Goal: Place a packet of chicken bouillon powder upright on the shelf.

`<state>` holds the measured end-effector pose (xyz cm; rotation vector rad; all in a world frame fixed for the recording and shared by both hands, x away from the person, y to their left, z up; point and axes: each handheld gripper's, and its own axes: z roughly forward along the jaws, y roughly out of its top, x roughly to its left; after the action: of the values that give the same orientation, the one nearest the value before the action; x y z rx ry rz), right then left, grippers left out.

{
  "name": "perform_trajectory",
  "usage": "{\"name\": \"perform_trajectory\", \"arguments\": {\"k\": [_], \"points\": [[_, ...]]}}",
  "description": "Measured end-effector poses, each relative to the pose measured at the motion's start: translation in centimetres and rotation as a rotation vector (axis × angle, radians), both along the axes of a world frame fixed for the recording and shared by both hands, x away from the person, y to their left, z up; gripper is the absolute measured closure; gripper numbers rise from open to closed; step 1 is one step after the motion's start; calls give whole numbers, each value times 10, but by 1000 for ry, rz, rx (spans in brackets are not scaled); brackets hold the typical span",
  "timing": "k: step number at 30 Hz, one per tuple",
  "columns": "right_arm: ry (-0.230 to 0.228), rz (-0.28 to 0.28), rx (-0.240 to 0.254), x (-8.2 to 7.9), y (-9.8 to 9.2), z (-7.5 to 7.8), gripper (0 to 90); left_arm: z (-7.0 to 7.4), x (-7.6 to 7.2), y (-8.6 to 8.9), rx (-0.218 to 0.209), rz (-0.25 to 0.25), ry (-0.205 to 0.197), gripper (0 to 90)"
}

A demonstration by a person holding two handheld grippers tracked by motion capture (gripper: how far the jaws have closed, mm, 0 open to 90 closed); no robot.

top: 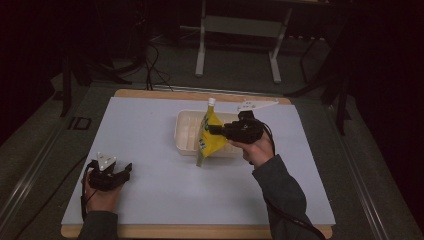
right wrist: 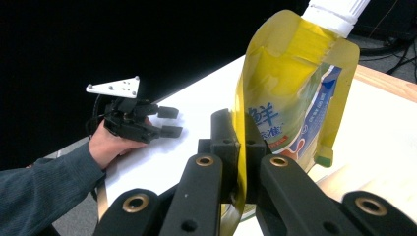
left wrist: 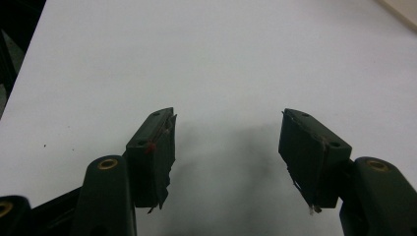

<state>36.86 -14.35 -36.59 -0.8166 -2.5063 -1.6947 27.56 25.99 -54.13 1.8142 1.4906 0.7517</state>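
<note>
A yellow spouted pouch (top: 209, 134) with a white cap hangs upright over the front edge of a white tray (top: 186, 131). My right gripper (top: 212, 129) is shut on the pouch's side edge; in the right gripper view its jaws pinch the pouch (right wrist: 290, 93) at the seam, right gripper (right wrist: 239, 162). My left gripper (top: 126, 169) rests low on the white mat near the front left, open, with nothing between its jaws. In the left gripper view the left gripper (left wrist: 227, 147) faces bare mat. The right gripper view also catches the left gripper (right wrist: 169, 122) farther off.
A white mat (top: 150, 140) covers a wooden board (top: 200, 231). A white-legged stand (top: 239, 30) rises on the dark floor behind the table. Bare mat lies between the two hands.
</note>
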Motion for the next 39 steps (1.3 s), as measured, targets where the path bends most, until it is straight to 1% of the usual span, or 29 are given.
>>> {"name": "perform_trajectory", "arguments": {"k": [2, 5, 10, 23, 27, 30, 34, 36, 39], "points": [[-4, -4, -3, 2, 0, 0, 898, 0, 0, 0, -1, 1, 0, 384], [-5, -14, 7, 5, 1, 2, 899, 0, 0, 0, -3, 1, -2, 383], [-11, -31, 2, 9, 3, 5, 899, 0, 0, 0, -4, 0, -1, 382], [-23, -40, 8, 14, 5, 9, 899, 0, 0, 0, -4, 0, -2, 383], [-33, -51, -7, 17, 8, 9, 899, 0, 0, 0, -5, -1, -2, 383], [-47, -61, -28, 19, 11, 8, 899, 0, 0, 0, -6, 0, -3, 383], [-60, -71, -40, 22, 15, 7, 899, 0, 0, 1, -9, 0, -2, 383], [-59, -74, -39, 23, 15, 7, 899, 0, 0, 1, -8, 0, -2, 383], [-61, -91, -37, 28, 16, 5, 899, 0, 0, 0, -8, -1, -1, 382]]}}
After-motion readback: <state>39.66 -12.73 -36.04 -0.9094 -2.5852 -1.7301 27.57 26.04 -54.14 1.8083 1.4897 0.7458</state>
